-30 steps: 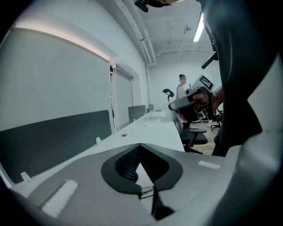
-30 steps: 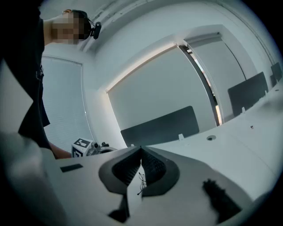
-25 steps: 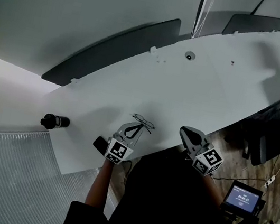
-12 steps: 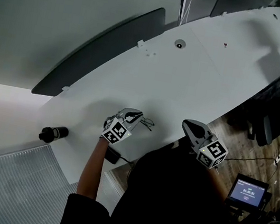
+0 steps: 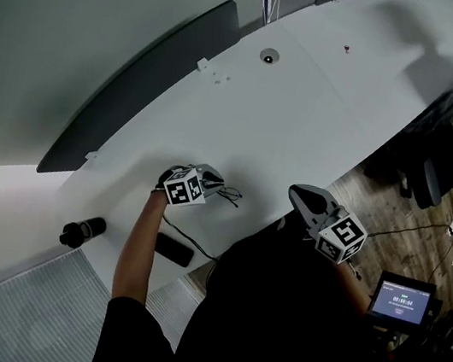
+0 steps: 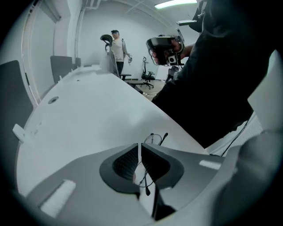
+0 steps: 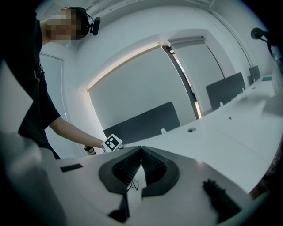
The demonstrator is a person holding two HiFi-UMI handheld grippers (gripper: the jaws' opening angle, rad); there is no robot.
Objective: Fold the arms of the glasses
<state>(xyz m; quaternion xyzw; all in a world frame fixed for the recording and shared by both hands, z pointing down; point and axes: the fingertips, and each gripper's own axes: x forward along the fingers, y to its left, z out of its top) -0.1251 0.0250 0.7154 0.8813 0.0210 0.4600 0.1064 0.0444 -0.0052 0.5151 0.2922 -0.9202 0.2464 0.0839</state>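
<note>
Thin black wire-framed glasses [image 5: 226, 191] are at the near edge of the white table [image 5: 309, 104], at the tips of my left gripper [image 5: 209, 183]. In the left gripper view the jaws are closed together on the glasses [image 6: 154, 138]; one lens sticks out past the tips and more wire shows in the hollow behind them. That gripper points steeply down at the table. My right gripper [image 5: 303, 200] hovers off the table's near edge, to the right of the glasses and apart from them, shut with nothing in it [image 7: 140, 152].
A black bottle [image 5: 83, 231] lies at the table's left end. A flat black device [image 5: 173, 250] with a cable sits by the near edge. Dark partition panels [image 5: 140, 82] line the far side. Office chairs [image 5: 434, 182] and a small screen [image 5: 401, 299] stand on the floor at right.
My left gripper has come down toward the table with the glasses and tipped to point steeply downward. The right gripper has sunk slightly and stays shut.
</note>
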